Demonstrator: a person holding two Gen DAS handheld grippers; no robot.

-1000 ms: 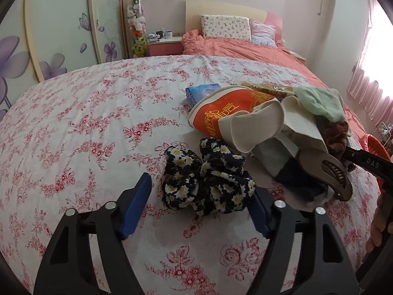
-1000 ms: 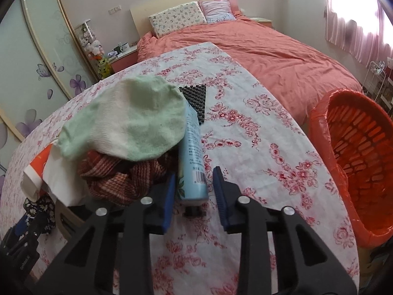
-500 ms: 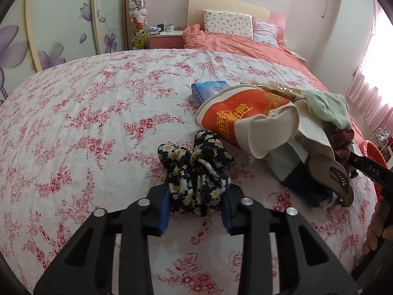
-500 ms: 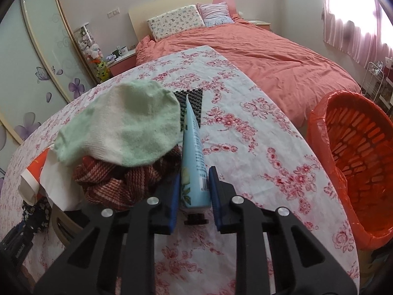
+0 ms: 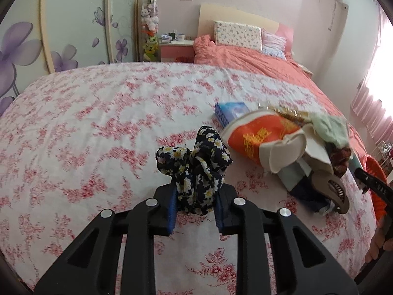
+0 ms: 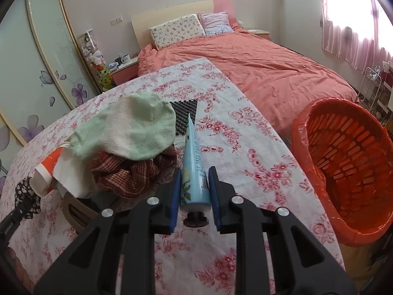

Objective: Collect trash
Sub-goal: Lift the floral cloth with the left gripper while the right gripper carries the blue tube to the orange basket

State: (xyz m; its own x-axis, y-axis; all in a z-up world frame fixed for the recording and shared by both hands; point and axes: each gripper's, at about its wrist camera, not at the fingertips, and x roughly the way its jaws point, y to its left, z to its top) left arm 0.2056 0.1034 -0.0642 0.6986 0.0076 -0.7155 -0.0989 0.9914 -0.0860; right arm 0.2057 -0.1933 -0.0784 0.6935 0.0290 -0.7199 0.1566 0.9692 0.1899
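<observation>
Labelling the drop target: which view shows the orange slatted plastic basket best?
Right wrist view: the orange slatted plastic basket fills the right side, rim and slatted inside visible, beside the floral-clothed table. Left wrist view shows only an orange sliver at the far right edge, behind the right gripper.

Home bedroom: made bed, pillows, floral wardrobe doors, nightstand.

My left tool pinches a dark daisy-print scrunchie; my right tool grips a pale blue tube, cap toward me.
</observation>
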